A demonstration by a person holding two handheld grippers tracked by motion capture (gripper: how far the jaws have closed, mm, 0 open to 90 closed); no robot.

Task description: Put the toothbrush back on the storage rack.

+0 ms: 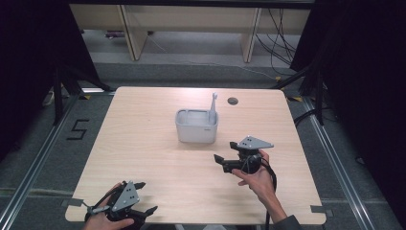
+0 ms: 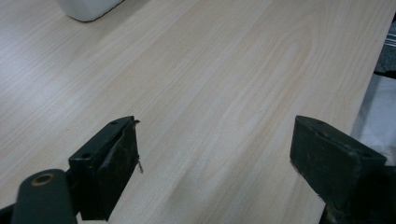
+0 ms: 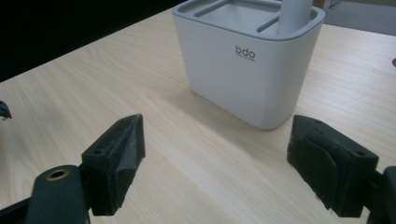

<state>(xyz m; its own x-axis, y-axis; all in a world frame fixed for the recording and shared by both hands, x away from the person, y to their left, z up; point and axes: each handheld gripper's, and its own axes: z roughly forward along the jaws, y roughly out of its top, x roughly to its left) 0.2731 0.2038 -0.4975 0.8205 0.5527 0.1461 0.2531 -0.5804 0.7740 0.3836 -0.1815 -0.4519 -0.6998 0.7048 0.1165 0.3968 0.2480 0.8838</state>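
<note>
Fingers of the right gripper [image 1: 224, 163] stand wide apart with nothing between them, hovering just in front of the one white rectangular plastic holder [image 1: 197, 126] near the middle of the light wooden table [image 1: 143, 143]. One grey upright handle [image 1: 213, 109] stands in the holder's right-hand compartment. Left gripper [image 1: 145, 197] sits at the table's near edge, well apart from the holder, its fingers [image 2: 109, 163] also spread wide and empty above bare wood. Open tabletop lies all around the holder, and one small dark round hole [image 1: 232, 101] lies near the far edge.
</note>
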